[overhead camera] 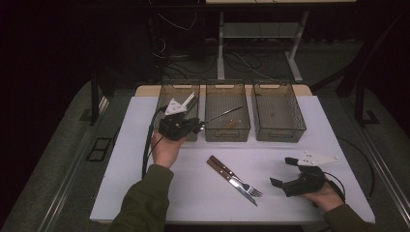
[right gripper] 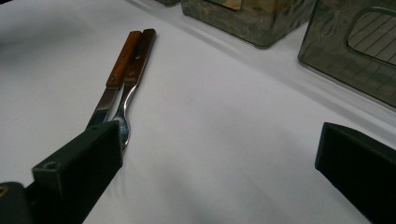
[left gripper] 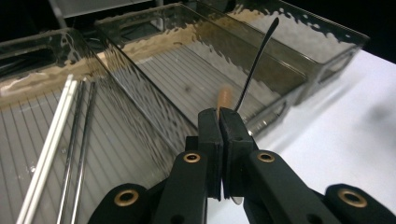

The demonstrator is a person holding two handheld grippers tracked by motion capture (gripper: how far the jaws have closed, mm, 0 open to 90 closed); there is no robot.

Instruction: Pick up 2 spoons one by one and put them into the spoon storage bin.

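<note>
While the white table (overhead camera: 145, 159) carries 3 smoked bins, we note the left gripper (left gripper: 219, 114) clamped shut on a slim dark utensil (left gripper: 256, 65), held over the middle bin (overhead camera: 227, 94); we judge sorting is under way, and next it must lower and let go there; the right gripper (right gripper: 219, 154) gapes wide, holding nothing, near the knife (overhead camera: 220, 172) and fork (overhead camera: 241, 181).
</note>
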